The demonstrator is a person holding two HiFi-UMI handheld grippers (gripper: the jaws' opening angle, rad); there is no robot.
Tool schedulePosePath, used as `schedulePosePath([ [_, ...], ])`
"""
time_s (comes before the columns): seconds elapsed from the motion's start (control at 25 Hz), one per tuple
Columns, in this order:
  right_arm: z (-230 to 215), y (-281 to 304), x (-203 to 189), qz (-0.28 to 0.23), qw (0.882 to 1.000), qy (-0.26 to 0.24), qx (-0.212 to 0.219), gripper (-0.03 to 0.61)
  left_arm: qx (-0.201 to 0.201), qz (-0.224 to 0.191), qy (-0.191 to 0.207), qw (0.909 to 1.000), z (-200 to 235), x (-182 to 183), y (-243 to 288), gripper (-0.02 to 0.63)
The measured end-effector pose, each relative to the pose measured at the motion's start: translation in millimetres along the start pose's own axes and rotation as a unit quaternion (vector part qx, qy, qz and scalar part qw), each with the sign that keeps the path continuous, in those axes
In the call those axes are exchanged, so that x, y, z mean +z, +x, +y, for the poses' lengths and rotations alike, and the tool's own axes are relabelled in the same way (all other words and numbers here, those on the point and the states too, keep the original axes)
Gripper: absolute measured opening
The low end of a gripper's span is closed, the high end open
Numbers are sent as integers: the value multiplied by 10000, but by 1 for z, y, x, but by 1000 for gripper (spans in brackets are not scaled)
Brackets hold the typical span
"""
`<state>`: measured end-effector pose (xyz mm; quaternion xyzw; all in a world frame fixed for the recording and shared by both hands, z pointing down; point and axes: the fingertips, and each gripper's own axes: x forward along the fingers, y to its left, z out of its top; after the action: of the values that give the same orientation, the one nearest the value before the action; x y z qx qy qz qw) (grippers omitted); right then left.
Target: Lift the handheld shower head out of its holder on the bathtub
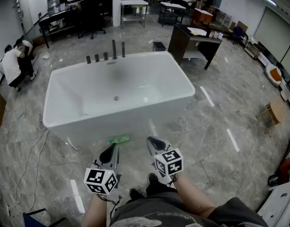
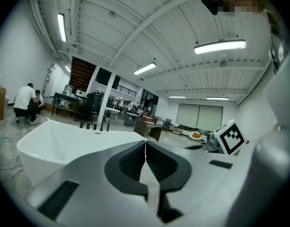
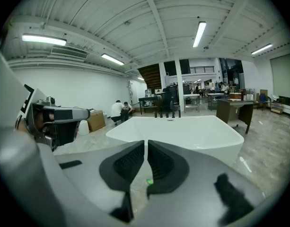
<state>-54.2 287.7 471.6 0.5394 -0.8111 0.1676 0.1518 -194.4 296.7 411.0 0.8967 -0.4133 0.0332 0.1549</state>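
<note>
Tub (image 1: pixel 64 126) white, mid-floor. Shower head (image 1: pixel 123 50) upright in holder at right end of black fittings row (image 1: pixel 97 58) on far rim, small and hard to make out. Left gripper (image 1: pixel 110 148) and right gripper (image 1: pixel 154 142) held low on near side of tub, side by side, well apart from fittings. Left fingers (image 2: pixel 130 162) pressed together, nothing between. Right fingers (image 3: pixel 128 162) likewise closed and empty. Green scrap (image 1: pixel 120 139) lay on floor beside tub's near wall, just ahead of left gripper. Two people (image 1: pixel 12 63) crouched far left.
</note>
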Motion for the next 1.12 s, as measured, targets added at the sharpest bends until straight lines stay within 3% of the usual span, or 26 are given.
schedulePosePath([
  [0.68,-2,-4,4,-125,9999,-2,96,40,81,3,-198,9998,-1,-7,5,15],
  [0.92,-43,18,16,-440,9986,284,117,40,166,199,-186,9995,6,-13,42,15],
  [1.12,-110,42,28,-534,9967,572,192,40,219,336,-65,9992,1,-4,115,15],
])
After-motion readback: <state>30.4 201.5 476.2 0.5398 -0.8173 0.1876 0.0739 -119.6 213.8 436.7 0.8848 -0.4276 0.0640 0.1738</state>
